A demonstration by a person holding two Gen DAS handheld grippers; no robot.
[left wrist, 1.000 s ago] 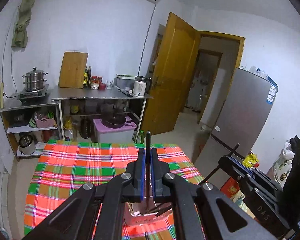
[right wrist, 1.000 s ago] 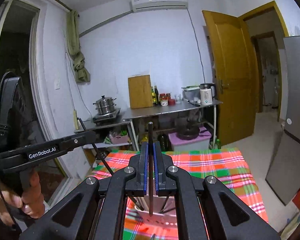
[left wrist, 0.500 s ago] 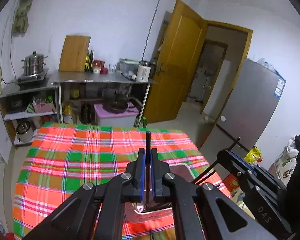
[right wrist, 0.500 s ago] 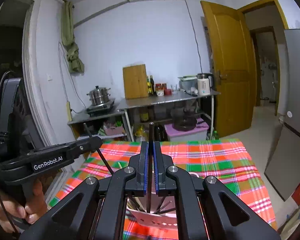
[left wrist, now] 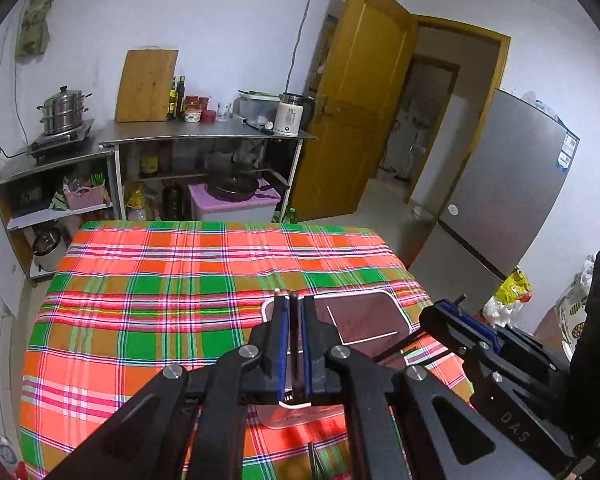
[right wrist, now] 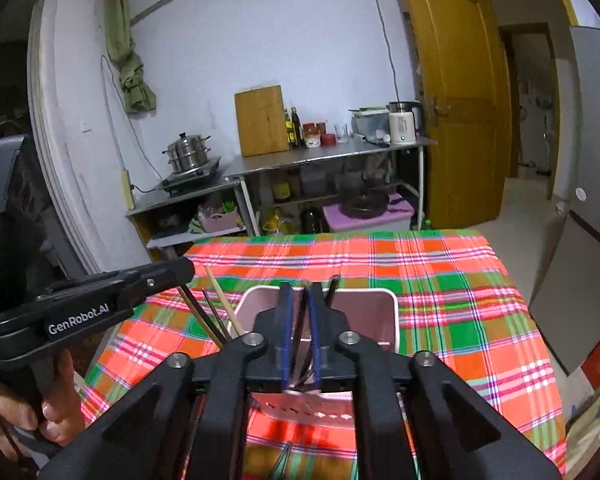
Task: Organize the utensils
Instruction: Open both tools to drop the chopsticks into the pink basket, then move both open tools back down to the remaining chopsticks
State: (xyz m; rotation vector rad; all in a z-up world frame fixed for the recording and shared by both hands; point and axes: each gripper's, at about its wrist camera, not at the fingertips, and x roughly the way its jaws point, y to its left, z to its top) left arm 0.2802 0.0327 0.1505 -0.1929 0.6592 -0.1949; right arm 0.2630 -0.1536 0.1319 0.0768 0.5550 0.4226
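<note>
A pink utensil holder [left wrist: 364,316] [right wrist: 364,308] stands on the plaid table, just under both grippers. My left gripper [left wrist: 294,312] is shut on a dark chopstick [left wrist: 294,344] held upright over the holder's left part. My right gripper [right wrist: 299,300] is narrowly open around a dark chopstick [right wrist: 300,328] that leans loose in the holder. Several chopsticks, dark and one wooden [right wrist: 222,300], stick out of the holder at its left side. The right gripper also shows in the left wrist view [left wrist: 480,344], and the left one in the right wrist view [right wrist: 100,296].
The plaid tablecloth [left wrist: 160,280] covers the table. Behind it stand a steel counter [left wrist: 204,132] with a cutting board, bottles and a kettle, and a stove shelf with a steamer pot [left wrist: 64,110]. A grey fridge [left wrist: 500,200] is at the right by the open door.
Both grippers have tilted down and lowered over the holder. The chopsticks have sunk into it. The right jaws have parted slightly from their chopstick.
</note>
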